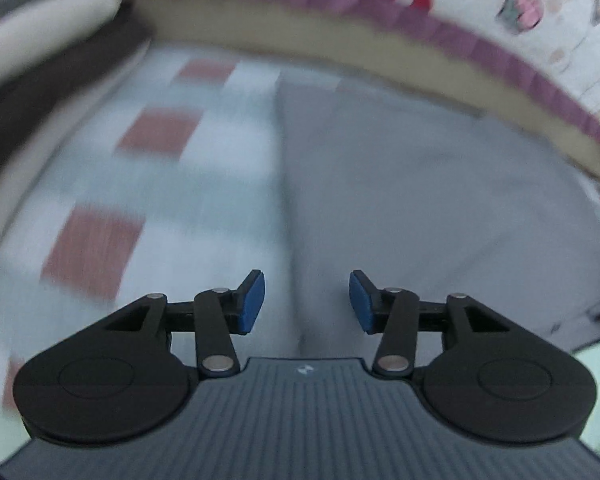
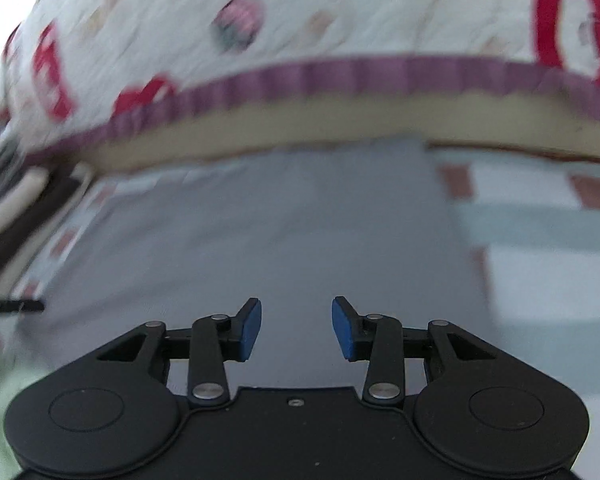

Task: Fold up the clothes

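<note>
My left tongs (image 1: 307, 302) and right tongs (image 2: 296, 329) stand apart, empty, above the grey garment (image 1: 420, 208) mid-frame on a checked sheet (image 1: 148, 216). Only the right view shows the patterned quilt (image 2: 300, 12) broadly, upper frame.

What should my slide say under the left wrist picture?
Open left gripper above a grey garment on a checked sheet.

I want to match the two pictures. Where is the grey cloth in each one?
Left wrist view: the grey cloth fills the middle and right, beyond the open left gripper.
Right wrist view: the grey cloth fills the middle, checked sheet at its right.
Shared landmark: the purple trim across the top.
</note>
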